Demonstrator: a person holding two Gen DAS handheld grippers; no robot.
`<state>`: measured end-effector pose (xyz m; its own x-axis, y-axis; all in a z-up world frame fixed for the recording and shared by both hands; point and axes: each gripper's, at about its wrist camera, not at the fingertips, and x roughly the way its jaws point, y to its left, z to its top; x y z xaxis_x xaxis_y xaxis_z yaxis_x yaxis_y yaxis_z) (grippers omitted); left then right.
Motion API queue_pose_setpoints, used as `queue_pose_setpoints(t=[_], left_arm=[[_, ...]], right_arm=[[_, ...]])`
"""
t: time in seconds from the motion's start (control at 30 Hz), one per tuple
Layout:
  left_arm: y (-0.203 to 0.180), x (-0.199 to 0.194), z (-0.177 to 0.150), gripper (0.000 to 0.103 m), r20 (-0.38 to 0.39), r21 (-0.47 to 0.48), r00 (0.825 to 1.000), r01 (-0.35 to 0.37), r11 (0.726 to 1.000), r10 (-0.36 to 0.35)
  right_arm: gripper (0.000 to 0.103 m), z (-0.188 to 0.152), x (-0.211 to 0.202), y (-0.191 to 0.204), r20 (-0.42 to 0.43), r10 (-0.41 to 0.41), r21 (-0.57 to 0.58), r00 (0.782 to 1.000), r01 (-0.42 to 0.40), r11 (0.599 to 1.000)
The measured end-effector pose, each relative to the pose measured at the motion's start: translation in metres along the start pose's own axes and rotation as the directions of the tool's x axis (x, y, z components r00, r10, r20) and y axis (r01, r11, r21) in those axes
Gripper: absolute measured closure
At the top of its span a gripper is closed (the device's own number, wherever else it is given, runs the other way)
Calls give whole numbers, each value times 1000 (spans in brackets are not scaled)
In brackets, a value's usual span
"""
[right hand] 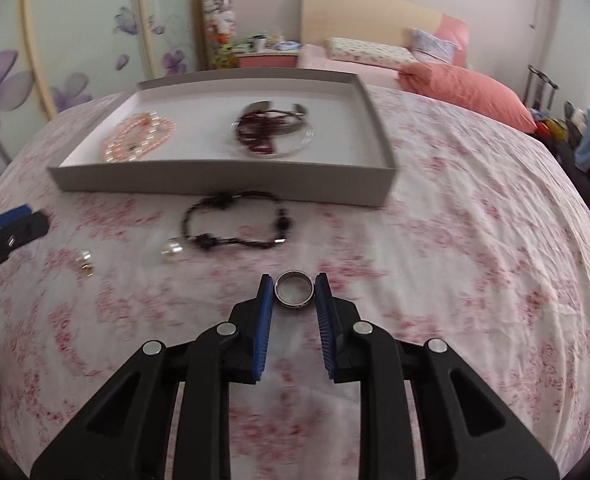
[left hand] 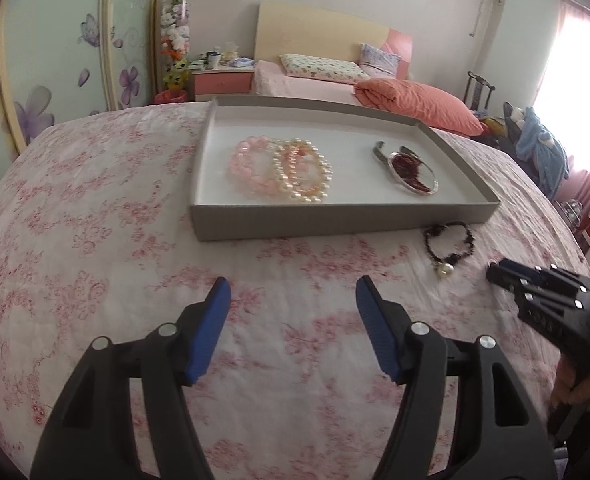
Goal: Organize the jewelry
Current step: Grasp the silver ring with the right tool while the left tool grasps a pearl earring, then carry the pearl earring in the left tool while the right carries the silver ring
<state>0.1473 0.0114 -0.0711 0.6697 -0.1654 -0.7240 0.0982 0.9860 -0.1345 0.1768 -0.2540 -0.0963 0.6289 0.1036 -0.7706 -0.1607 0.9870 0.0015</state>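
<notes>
Bare floral tablecloth (right hand: 475, 240) fills the lower and right of the right wrist view, open to pass. At centre, the black bead bracelet (right hand: 235, 220) lies just before the grey tray's (right hand: 223, 184) near wall; a pearl earring (right hand: 85, 262) sits lower left.

Ahead of the jaws and beneath them spreads a white bedspread (left hand: 95, 208) printed with pink flowers. Beyond it, far ahead, stands a bed (left hand: 307, 84) with a cream headboard (left hand: 315, 28), a flowered pillow (left hand: 323, 67) and a folded coral quilt (left hand: 419, 104). Ahead and to the left sit a pink nightstand (left hand: 222, 83) and a tall clear tube (left hand: 176, 36) of what look like soft toys. Wardrobe doors (left hand: 55, 60) with purple flowers fill the left side. To the right, a bright window (left hand: 575, 80) with pink curtains washes out the view.
</notes>
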Motion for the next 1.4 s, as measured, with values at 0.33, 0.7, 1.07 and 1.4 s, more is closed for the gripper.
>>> queue_pose_setpoints(t=[0.33,0.7,1.07,1.4], left_arm=[[-48,17,-9,39,-60,125,998,13,992,-6],[-62,35,-8,68,-87,146,995,-36,989,49],[-33,33,-2,87,-81,84,991,-101,991,107],[12,28,5,87,-68,-22,981,-182,983,181]], right_arm=[[80,0,0,-5,-1,15,15,1000,-14,1000],[80,0,1,-5,-1,16,15,1000,-16,1000],[80,1,2,-2,-2,26,10,1000,-26,1000],[80,5,6,6,-3,43,-1,999,-43,999]])
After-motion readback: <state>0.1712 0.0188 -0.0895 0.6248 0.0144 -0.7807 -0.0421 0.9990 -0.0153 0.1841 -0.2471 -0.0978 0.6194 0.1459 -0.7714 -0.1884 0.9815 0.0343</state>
